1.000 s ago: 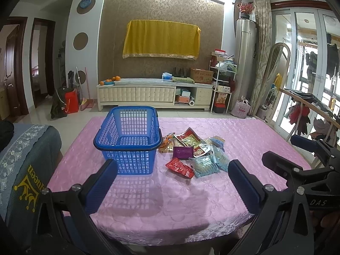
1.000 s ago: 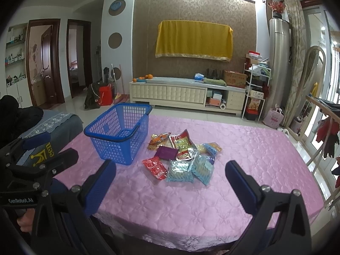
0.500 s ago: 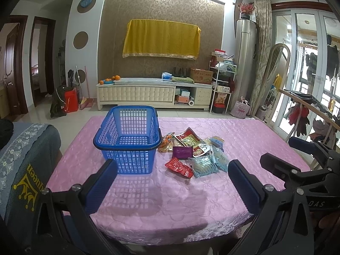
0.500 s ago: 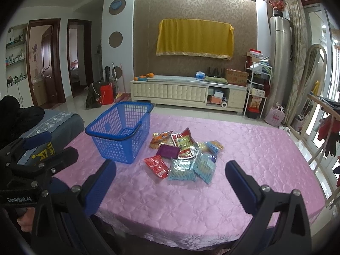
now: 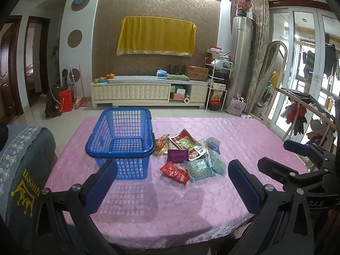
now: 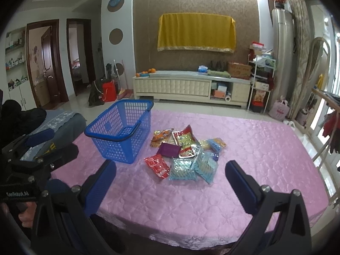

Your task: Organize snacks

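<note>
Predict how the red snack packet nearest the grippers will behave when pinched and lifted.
The red snack packet looks like thin glossy film, so it is probably light, floppy and slippery. Lying flat on the pink tablecloth, it may slide before lifting.

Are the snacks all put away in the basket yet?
Not yet. The blue plastic mesh basket looks empty. The left gripper and right gripper are open, holding nothing. The whole pile of colourful snack packets on the pink quilted tablecloth is left.

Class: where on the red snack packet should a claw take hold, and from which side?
Grip the red snack packet at its near edge, coming from the front. It lies flat at the pile's front corner, and that edge looks free of the other packets.
</note>
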Tool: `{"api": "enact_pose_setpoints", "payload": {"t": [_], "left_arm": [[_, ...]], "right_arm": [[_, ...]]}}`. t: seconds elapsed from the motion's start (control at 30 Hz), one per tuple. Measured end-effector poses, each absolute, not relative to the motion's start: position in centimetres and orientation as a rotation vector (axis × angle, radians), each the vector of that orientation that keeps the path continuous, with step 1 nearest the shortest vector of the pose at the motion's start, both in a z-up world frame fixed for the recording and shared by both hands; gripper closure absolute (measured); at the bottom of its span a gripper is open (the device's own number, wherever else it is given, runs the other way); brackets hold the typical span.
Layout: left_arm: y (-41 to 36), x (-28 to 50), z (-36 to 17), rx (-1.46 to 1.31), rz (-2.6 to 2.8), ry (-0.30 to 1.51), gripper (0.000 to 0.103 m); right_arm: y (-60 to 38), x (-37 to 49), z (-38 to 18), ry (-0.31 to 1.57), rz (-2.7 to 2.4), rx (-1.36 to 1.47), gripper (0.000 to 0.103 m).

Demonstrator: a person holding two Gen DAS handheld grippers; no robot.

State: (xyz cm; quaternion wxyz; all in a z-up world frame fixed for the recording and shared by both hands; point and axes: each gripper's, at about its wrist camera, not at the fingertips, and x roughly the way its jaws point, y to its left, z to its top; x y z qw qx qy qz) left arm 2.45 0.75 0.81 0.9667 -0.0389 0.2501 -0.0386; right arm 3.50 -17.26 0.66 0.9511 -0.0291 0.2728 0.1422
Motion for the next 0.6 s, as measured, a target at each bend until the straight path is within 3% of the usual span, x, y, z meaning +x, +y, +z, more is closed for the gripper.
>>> {"api": "enact_pose_setpoints", "payload": {"t": [0.5, 0.6], "left_arm": [[-3.2, 13.3, -0.3, -0.022, -0.172, 0.637, 0.000], [-3.8, 15.0, -1.5, -0.015, -0.168, 0.677, 0.000]], "right_arm": [[-21.6, 11.7, -0.4, 0.585, 0.208, -0.073, 0.000], [-22.5, 14.2, -1.8, 0.660, 0.235, -0.065, 0.000]]}}
